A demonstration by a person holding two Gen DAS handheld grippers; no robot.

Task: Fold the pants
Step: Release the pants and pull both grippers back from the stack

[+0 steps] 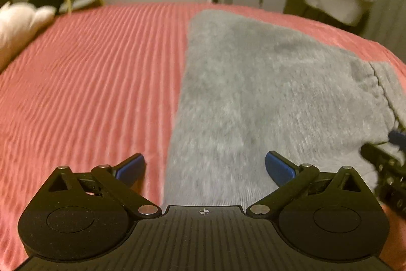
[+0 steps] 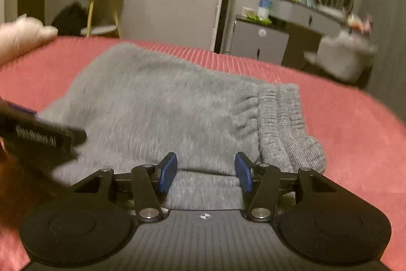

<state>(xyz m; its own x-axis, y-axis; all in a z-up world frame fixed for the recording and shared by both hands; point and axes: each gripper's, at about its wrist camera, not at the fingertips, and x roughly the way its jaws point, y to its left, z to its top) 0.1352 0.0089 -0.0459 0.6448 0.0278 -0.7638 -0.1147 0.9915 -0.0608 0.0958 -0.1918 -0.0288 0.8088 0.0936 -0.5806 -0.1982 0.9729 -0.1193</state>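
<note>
The grey fuzzy pants (image 1: 253,98) lie folded flat on the pink ribbed bedspread (image 1: 88,83). In the right wrist view the pants (image 2: 162,113) show their ribbed elastic waistband (image 2: 281,118) at the right end. My left gripper (image 1: 205,168) is wide open and empty, hovering over the pants' near left edge. My right gripper (image 2: 205,170) is open and empty, just above the near edge of the pants. The right gripper shows at the right edge of the left wrist view (image 1: 385,166). The left gripper shows at the left of the right wrist view (image 2: 38,141).
A white pillow (image 1: 20,24) lies at the bed's far left corner. Beyond the bed stand a yellow-legged side table (image 2: 101,14), a grey cabinet (image 2: 258,42), a dressing table (image 2: 309,17) with a round mirror and a white chair (image 2: 342,57).
</note>
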